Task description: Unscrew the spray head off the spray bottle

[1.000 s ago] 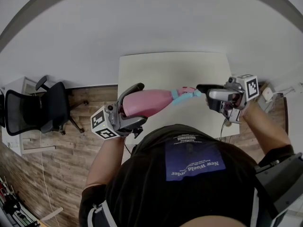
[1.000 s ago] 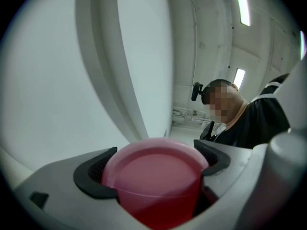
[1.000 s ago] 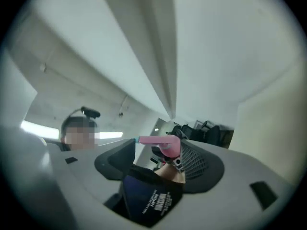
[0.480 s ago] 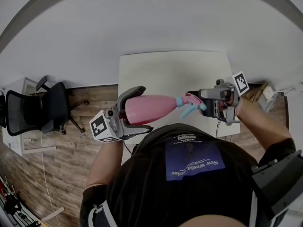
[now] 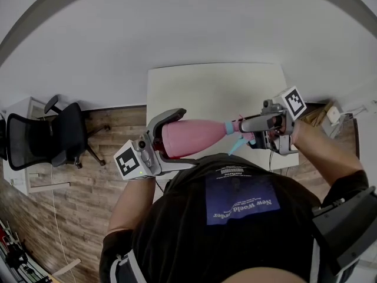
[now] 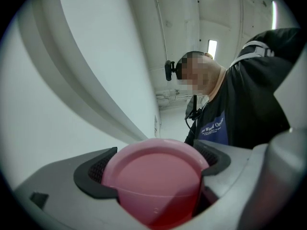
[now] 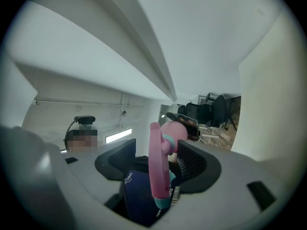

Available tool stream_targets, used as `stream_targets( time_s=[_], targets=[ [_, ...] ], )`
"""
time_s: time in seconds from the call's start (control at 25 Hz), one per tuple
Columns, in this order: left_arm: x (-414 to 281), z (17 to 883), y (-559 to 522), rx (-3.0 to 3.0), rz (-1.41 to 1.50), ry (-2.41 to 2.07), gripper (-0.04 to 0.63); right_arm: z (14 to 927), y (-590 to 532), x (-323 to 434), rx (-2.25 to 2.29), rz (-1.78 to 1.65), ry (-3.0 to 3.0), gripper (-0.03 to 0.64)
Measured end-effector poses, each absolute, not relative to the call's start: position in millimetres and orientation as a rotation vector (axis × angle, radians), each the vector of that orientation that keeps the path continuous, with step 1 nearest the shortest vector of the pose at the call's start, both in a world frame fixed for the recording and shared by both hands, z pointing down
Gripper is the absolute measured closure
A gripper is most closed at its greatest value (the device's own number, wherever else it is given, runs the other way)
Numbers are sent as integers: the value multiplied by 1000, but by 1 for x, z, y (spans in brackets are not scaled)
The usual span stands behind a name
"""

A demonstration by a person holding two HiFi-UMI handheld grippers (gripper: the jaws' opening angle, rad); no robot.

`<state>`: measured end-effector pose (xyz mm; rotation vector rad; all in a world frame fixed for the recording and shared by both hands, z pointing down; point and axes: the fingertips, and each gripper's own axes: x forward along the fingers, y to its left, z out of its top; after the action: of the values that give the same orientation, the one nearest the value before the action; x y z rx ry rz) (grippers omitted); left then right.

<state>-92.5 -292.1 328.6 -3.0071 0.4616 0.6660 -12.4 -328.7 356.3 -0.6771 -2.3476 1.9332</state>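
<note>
A pink spray bottle [image 5: 197, 137] lies level in the air over the near edge of the white table [image 5: 206, 87]. My left gripper [image 5: 179, 138] is shut on the bottle's base end, and the round pink bottom [image 6: 152, 174] fills the space between the jaws. At the other end, my right gripper [image 5: 250, 131] is shut on the pink and teal spray head [image 5: 237, 133], whose teal trigger [image 5: 233, 147] hangs downward. In the right gripper view the spray head [image 7: 158, 169] stands edge-on between the pads, with the bottle's neck behind it.
A black office chair [image 5: 53, 137] stands on the wooden floor [image 5: 100, 152] to the left. The person's torso in a dark shirt [image 5: 241, 217] is right under the bottle. A cable [image 5: 277, 158] hangs near the table's right side.
The right gripper has rolled and closed in over the spray head, whose trigger swung from up-right to hanging down. The bottle and the left gripper drifted slightly lower and rightward.
</note>
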Motion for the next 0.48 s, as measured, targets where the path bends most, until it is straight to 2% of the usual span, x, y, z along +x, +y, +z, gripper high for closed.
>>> stream_targets(
  time_s=[0.16, 0.28, 0.48],
  targets=[
    [-84, 333, -293, -3046, 666, 452, 81, 364, -321, -15, -646, 1733, -2411, 363],
    [-87, 334, -289, -3064, 688, 454, 81, 370, -317, -21, -567, 1646, -2450, 460],
    [-88, 335, -294, -3124, 699, 474, 81, 372, -318, -21, -493, 1457, -2529, 484]
  ],
)
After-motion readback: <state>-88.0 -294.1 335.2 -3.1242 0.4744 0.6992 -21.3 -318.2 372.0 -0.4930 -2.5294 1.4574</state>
